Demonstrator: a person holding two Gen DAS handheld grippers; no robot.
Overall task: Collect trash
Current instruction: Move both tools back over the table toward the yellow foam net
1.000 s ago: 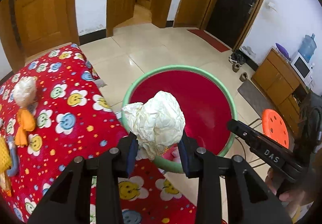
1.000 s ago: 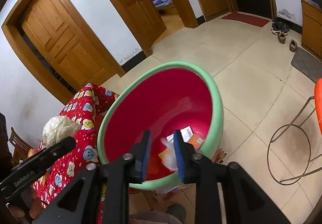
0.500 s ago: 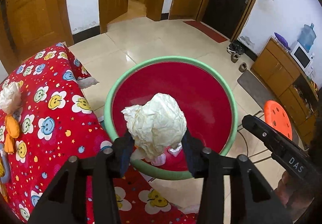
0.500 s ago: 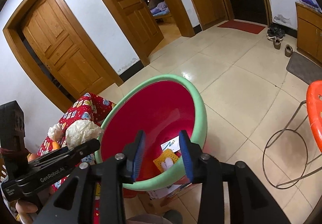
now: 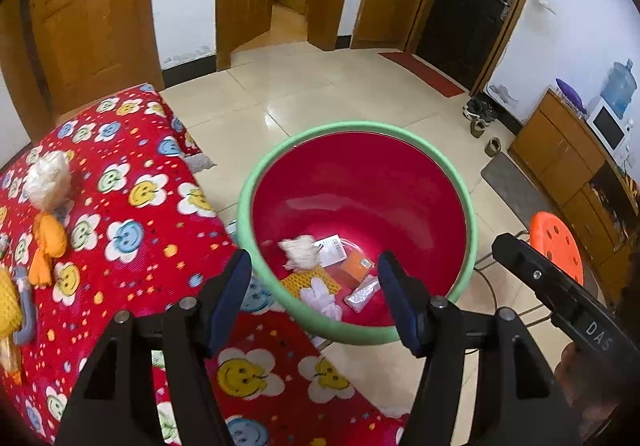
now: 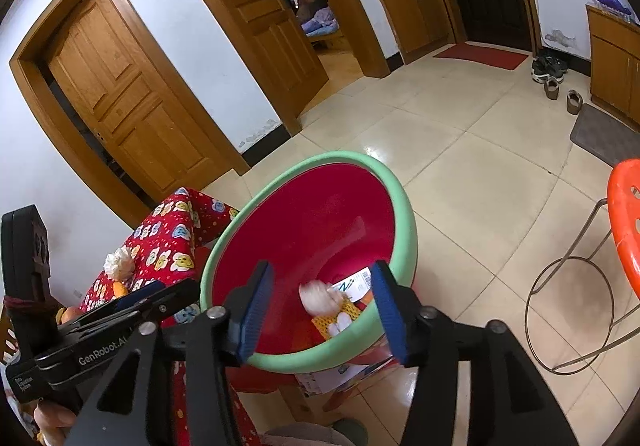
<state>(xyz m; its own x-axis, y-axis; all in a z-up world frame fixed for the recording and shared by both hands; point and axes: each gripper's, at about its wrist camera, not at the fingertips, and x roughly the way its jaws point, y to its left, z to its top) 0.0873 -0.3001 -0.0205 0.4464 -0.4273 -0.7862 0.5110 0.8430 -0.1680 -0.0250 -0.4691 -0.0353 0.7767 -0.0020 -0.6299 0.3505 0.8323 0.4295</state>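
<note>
Left wrist, crumpled paper (image 5: 298, 250) blurred, orientation unreadable

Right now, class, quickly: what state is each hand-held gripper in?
Left hand-held gripper: jaws have just been opening, nothing between them.
Right hand-held gripper: jaws have just been opening, nothing held.

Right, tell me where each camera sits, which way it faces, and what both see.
Left wrist: on the left gripper, looking down into the green-rimmed red plastic basin beside the red flower-print tablecloth; own open jaws and the right gripper show.
Right wrist: on the right gripper, facing the same basin from its other side; open jaws and the left gripper show.
Shared: basin, tablecloth, orange plastic stool.
</note>
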